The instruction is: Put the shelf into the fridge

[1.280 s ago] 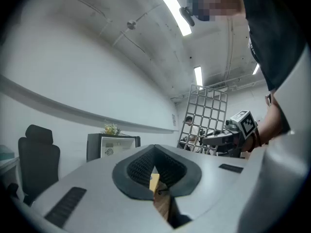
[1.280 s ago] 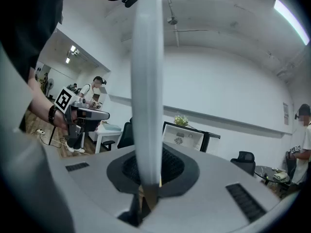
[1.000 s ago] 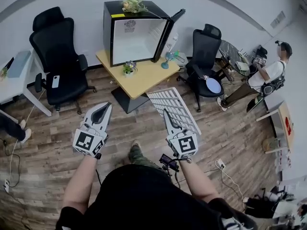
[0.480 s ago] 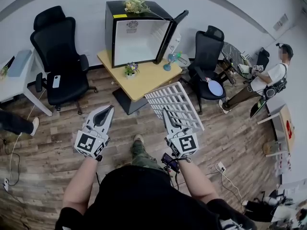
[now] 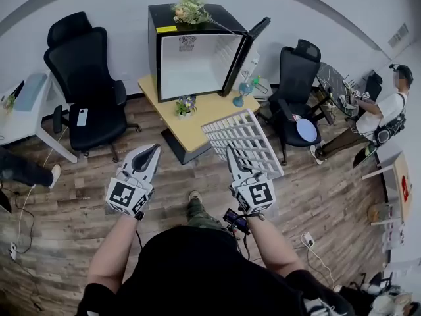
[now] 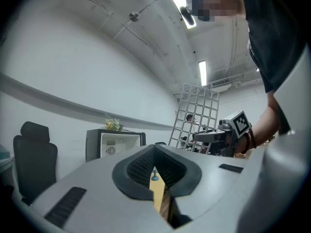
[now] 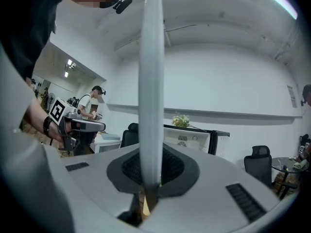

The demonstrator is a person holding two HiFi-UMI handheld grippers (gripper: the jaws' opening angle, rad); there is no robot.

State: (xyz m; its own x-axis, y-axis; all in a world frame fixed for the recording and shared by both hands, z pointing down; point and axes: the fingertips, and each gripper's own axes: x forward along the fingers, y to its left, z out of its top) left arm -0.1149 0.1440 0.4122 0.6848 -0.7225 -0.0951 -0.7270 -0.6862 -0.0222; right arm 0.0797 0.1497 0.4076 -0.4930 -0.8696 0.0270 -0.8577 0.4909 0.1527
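A black mini fridge (image 5: 197, 51) with a white inside stands on a wooden table (image 5: 204, 120), its door (image 5: 247, 48) swung open to the right. The white wire-grid shelf (image 5: 242, 140) hangs tilted in front of the table, and my right gripper (image 5: 231, 153) is shut on its near edge. In the right gripper view the shelf (image 7: 150, 81) runs up as a white bar from between the jaws of my right gripper (image 7: 151, 179). My left gripper (image 5: 152, 150) is shut and empty, left of the shelf. The left gripper view shows the left gripper (image 6: 155, 155), the shelf (image 6: 197, 110) and the fridge (image 6: 114, 142).
A small potted plant (image 5: 186, 105) and a blue object (image 5: 245, 91) sit on the table before the fridge. Flowers (image 5: 191, 8) lie on its top. Black office chairs stand at left (image 5: 89, 78) and right (image 5: 299, 84). A person (image 5: 388, 110) sits at far right.
The table and fridge have come closer and lower in the head view. Both grippers moved forward with them, the right one still carrying the shelf.
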